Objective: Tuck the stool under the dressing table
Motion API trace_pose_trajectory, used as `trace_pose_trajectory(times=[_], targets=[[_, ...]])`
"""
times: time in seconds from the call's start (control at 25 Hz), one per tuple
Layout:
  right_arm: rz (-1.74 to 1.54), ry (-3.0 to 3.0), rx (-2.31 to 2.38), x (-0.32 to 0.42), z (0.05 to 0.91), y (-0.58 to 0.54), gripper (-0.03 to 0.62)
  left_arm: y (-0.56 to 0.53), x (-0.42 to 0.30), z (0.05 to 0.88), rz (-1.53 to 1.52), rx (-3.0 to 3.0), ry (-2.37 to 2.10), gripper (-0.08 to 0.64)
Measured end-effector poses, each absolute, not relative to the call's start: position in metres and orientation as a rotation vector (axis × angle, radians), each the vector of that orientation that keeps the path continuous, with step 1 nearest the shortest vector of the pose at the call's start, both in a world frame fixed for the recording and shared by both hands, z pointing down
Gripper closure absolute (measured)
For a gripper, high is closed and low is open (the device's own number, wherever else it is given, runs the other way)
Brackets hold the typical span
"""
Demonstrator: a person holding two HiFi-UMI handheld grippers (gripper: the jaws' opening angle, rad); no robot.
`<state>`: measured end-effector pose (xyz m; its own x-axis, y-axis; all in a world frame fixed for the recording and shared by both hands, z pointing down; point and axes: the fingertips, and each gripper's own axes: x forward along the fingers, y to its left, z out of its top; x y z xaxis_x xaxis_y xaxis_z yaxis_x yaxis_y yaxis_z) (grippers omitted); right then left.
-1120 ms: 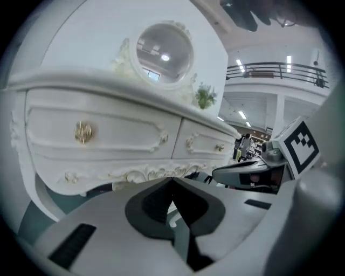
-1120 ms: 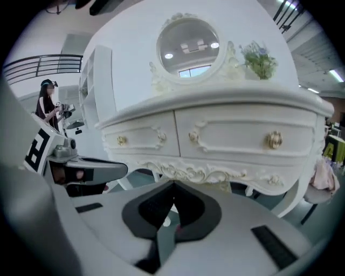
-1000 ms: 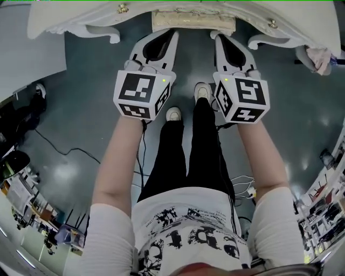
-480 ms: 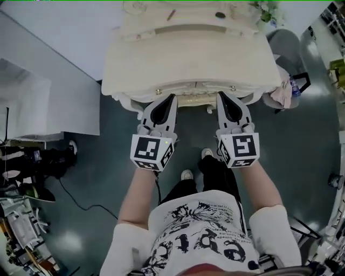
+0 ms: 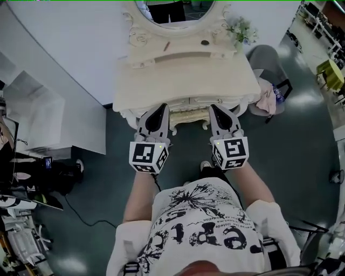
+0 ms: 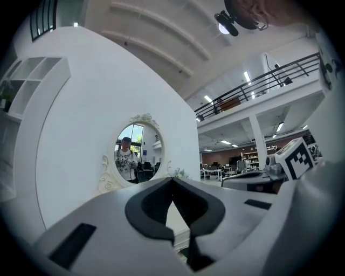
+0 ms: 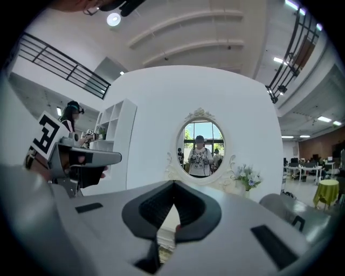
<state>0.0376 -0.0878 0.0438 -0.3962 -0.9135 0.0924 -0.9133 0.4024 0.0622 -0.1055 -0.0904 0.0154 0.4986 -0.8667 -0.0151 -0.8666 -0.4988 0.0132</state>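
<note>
The cream dressing table is seen from above, with an oval mirror raised at its back edge and a small vase of flowers set at its back right corner. The stool is tucked beneath the middle of the front edge, where only a narrow cream strip of it is shown. The 2 grippers are held side by side above the dark floor, just in front of that edge, 1 at each side of the stool's visible strip. The left gripper is closed, its jaw tips met and nothing held between the black pads. The right gripper is likewise closed and empty, its tips touching. Both are pointed toward the mirror, in which the person is reflected. A grey chair with a pink cloth hung on it is placed just beside the table's right edge.
</note>
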Motion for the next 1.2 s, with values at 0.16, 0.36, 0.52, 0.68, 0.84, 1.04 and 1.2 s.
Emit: trace_pose_trajectory(times=[0.16, 0.36, 0.52, 0.68, 0.84, 1.04, 1.2], targets=[[-0.032, -2.528, 1.631, 0.037, 0.043, -0.074, 0.575, -0.077, -0.101, 0.006, -0.043, 2.732, -1.57, 0.543], [0.071, -2.547, 1.653, 0.037, 0.048, -0.068, 0.576, -0.062, -0.098, 0.004, -0.027, 2.755, -1.554, 0.543], [0.069, -2.537, 1.651, 0.037, 0.049, -0.066, 0.576, -0.06, -0.101, 0.007, -0.029, 2.738, -1.558, 0.543], [0.031, -2.537, 1.667, 0.036, 0.042, -0.067, 0.577, -0.059, -0.103, 0.01, -0.03, 2.72, -1.559, 0.543], [0.004, -2.532, 1.683, 0.037, 0.038, -0.067, 0.577, -0.058, -0.1, 0.013, -0.027, 2.718, -1.553, 0.543], [0.01, -2.528, 1.689, 0.037, 0.042, -0.062, 0.576, -0.054, -0.101, 0.022, -0.004, 2.716, -1.542, 0.543], [-0.016, -2.518, 1.691, 0.039, 0.043, -0.06, 0.577, -0.052, -0.099, 0.026, 0.022, 2.714, -1.536, 0.543]])
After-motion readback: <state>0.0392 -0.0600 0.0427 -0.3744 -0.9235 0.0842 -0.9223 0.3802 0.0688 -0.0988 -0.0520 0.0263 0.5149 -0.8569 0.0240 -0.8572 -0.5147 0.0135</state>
